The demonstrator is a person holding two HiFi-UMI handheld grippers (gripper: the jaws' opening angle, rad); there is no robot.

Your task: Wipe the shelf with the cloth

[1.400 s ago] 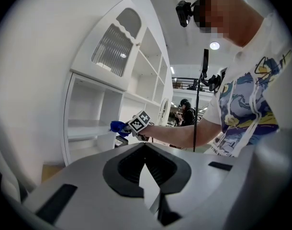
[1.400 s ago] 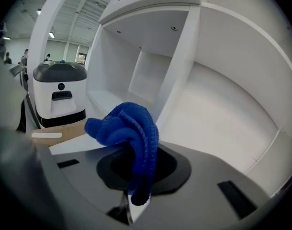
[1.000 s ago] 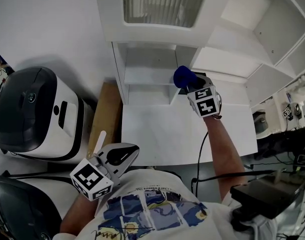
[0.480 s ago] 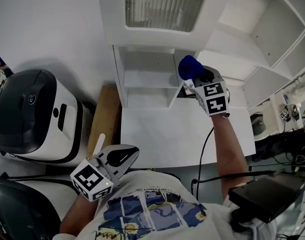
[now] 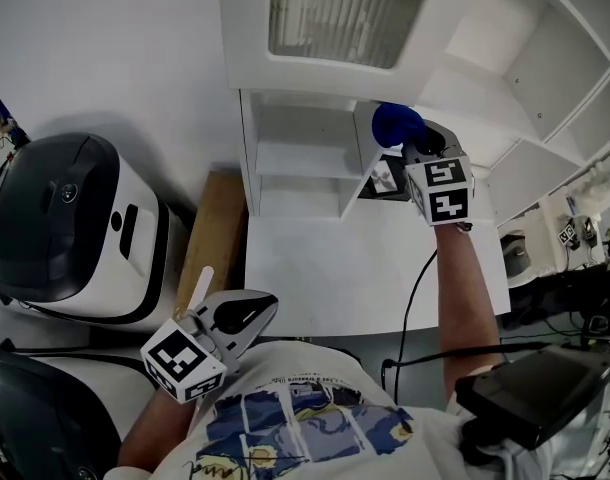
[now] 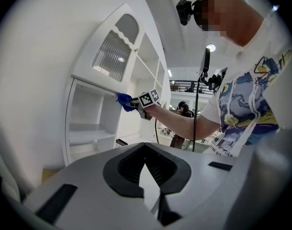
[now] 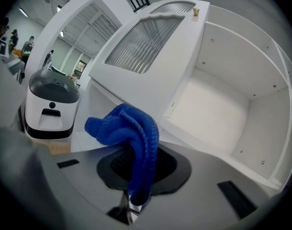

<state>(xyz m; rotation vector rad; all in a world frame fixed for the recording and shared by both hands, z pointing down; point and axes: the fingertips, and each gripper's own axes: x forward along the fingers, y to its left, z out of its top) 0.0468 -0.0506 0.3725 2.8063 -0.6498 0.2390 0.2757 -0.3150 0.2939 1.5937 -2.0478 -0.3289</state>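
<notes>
A bunched blue cloth [image 5: 395, 123] hangs from my right gripper [image 5: 397, 148], which is shut on it and held high in front of the white shelf unit [image 5: 295, 153]. In the right gripper view the cloth [image 7: 131, 133] droops over the jaws of that gripper [image 7: 132, 202], facing an empty open compartment [image 7: 218, 114] beside a ribbed glass door [image 7: 136, 42]. My left gripper [image 5: 202, 280] stays low by my body, shut with nothing in it. The left gripper view looks past the left gripper [image 6: 148, 186] at the distant cloth [image 6: 124, 101].
A white and black appliance [image 5: 65, 228] stands left of the shelf unit, with a wooden board [image 5: 213, 228] between them. The white tabletop [image 5: 335, 268] lies under the shelves. A small dark object [image 5: 385, 178] sits below the right gripper. A cable [image 5: 410, 298] hangs off the table's front edge.
My right gripper has carried the cloth up and to the right, closer to the upper shelf compartments. The left gripper has not moved.
</notes>
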